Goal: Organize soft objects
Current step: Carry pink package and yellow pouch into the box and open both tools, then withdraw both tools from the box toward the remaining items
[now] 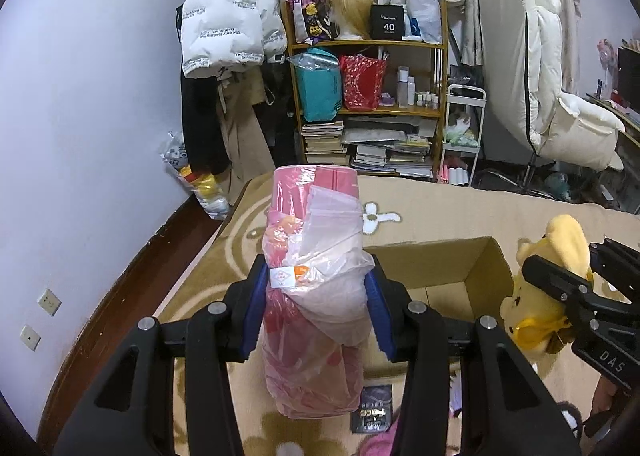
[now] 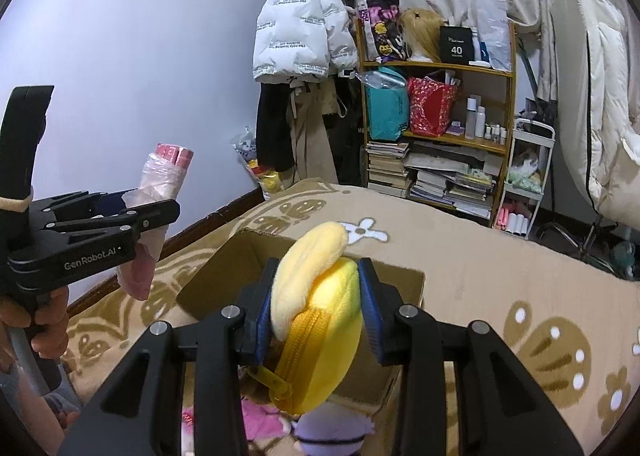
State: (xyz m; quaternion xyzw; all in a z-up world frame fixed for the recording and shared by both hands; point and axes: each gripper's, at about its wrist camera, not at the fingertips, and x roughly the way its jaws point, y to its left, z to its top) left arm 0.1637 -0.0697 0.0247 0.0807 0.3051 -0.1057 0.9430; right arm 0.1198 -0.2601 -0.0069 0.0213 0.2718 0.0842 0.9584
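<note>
My left gripper [image 1: 318,306] is shut on a pink soft bundle wrapped in clear plastic [image 1: 316,268], held upright above the bed beside an open cardboard box [image 1: 486,268]. The bundle also shows in the right wrist view [image 2: 162,180], with the left gripper [image 2: 132,216] around it. My right gripper [image 2: 318,306] is shut on a yellow plush toy with a zipper [image 2: 320,320], held over the box [image 2: 404,284]. The plush also shows in the left wrist view [image 1: 548,288], at the box's right side.
The box sits on a beige patterned blanket [image 2: 520,296]. A purple plush [image 2: 332,436] and a pink soft item [image 2: 256,420] lie near the box's front. A dark booklet [image 1: 372,408] lies on the blanket. A shelf [image 1: 368,96] and white chair [image 1: 552,96] stand behind.
</note>
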